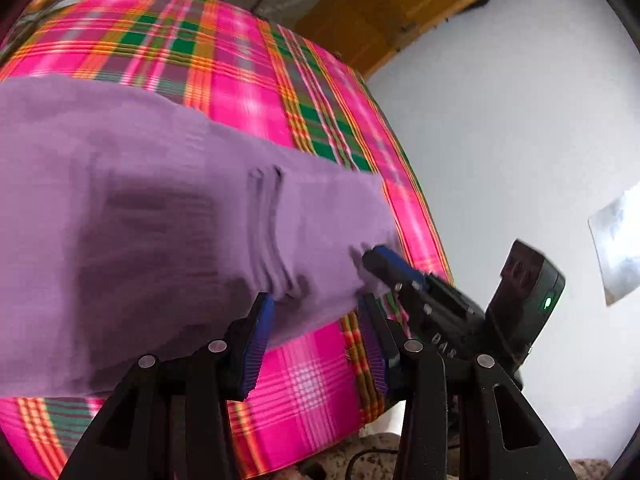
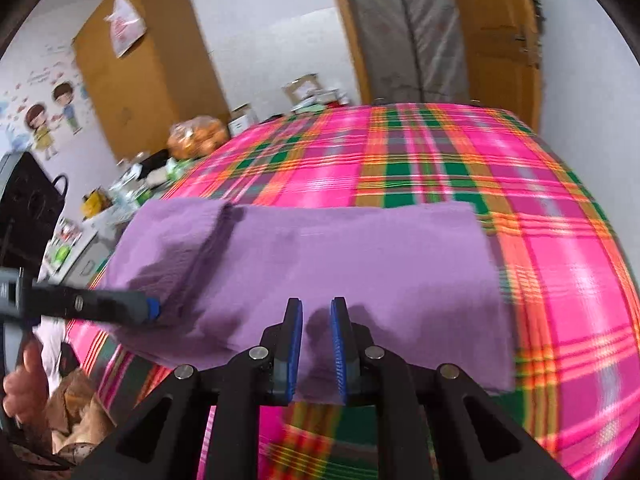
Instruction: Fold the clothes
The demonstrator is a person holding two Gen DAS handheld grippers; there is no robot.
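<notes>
My purple garment [image 2: 340, 264] is matt, ribbed knit cloth. The plaid bedsheet [image 2: 460, 160] is smooth woven cloth. At eleven o'clock, the wardrobe [image 2: 148, 68] looks like matt wood.

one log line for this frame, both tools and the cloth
step: fold clothes | left tool: open at near edge of purple cloth | right tool: open, cloth edge between fingers | cloth: flat on plaid bedsheet

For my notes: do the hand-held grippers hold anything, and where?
Both appear open at the purple knitted cloth's near edge; no hold is visible. Left, right.
</notes>
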